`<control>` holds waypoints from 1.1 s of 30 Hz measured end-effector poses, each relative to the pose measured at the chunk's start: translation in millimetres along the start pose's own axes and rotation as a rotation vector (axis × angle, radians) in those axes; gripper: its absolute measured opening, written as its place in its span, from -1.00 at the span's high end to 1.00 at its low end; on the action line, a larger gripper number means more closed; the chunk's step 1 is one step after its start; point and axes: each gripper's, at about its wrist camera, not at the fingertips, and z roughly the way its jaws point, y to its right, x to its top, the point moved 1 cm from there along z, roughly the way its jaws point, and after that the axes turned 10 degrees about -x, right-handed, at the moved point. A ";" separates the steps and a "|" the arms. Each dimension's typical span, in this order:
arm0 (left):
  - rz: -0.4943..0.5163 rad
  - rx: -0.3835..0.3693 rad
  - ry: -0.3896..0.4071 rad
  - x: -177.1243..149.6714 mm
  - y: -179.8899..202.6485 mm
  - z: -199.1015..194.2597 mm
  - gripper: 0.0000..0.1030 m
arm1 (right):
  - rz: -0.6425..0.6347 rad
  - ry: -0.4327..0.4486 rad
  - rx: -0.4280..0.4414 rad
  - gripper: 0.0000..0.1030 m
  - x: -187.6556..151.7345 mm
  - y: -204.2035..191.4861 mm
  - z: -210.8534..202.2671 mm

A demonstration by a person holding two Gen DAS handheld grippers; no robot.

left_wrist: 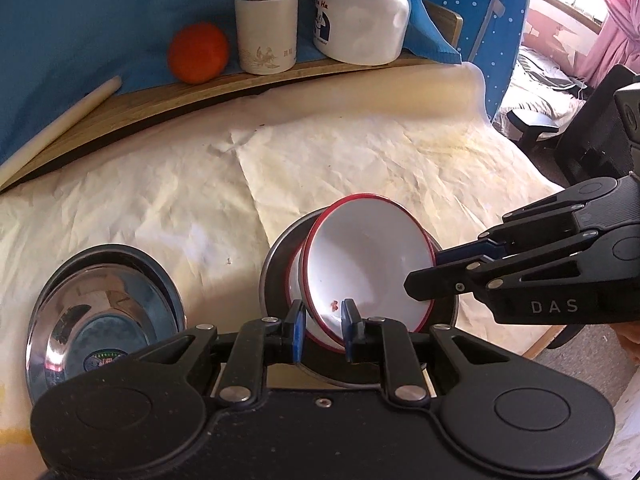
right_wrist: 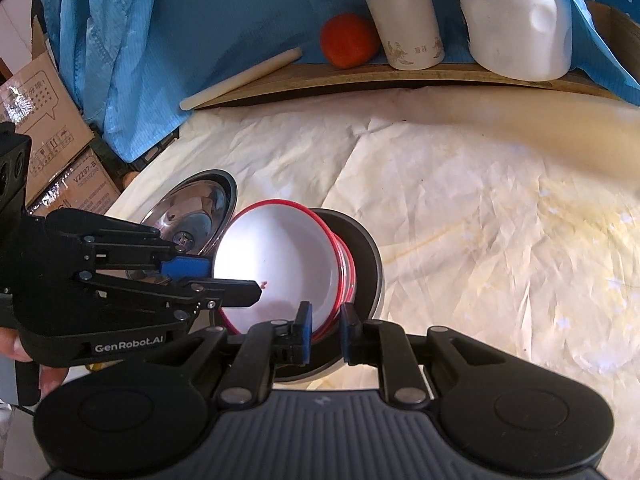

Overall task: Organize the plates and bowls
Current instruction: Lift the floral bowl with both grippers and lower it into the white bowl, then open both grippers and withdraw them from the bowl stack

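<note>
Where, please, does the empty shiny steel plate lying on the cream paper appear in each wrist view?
Left wrist view: the shiny steel plate sits lower left, left of the red-rimmed white enamel bowl.
Right wrist view: the plate sits left of centre, partly behind the left gripper.
Shared landmark: the round orange fruit on the wooden shelf.

I see a counter [left_wrist: 360,168] covered with creased cream paper [right_wrist: 460,200]. On it a shiny steel dish [left_wrist: 108,300] lies to the left, and just beside it a dark-rimmed steel dish [left_wrist: 276,264] carries the red-rimmed white bowls [left_wrist: 368,264]. Along the back runs a wooden shelf [left_wrist: 140,104], bearing a pale stick [left_wrist: 60,120], an orange [left_wrist: 198,52], a white flask [left_wrist: 266,28] and a white jug [left_wrist: 360,28].
</note>
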 end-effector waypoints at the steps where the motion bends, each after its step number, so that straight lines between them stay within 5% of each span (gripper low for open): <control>1: 0.000 0.002 -0.001 0.2 0.0 0.0 0.60 | -0.003 0.000 -0.001 0.65 -0.2 -0.5 -0.1; 19: -0.057 -0.020 0.023 -1.4 -15.9 -3.6 0.52 | 0.003 0.014 -0.004 0.61 -1.0 -0.5 -7.4; 24: -0.090 -0.055 0.070 -3.5 -25.8 -11.9 0.38 | 0.012 0.036 -0.005 0.42 -1.4 0.8 -13.0; 28: -0.146 -0.071 0.122 -6.2 -41.2 -22.8 0.20 | 0.005 0.070 -0.029 -0.04 -0.8 -0.6 -20.4; 33: -0.190 -0.046 0.174 -10.6 -56.3 -37.1 -0.10 | 0.014 0.085 -0.058 -0.26 0.0 3.5 -26.6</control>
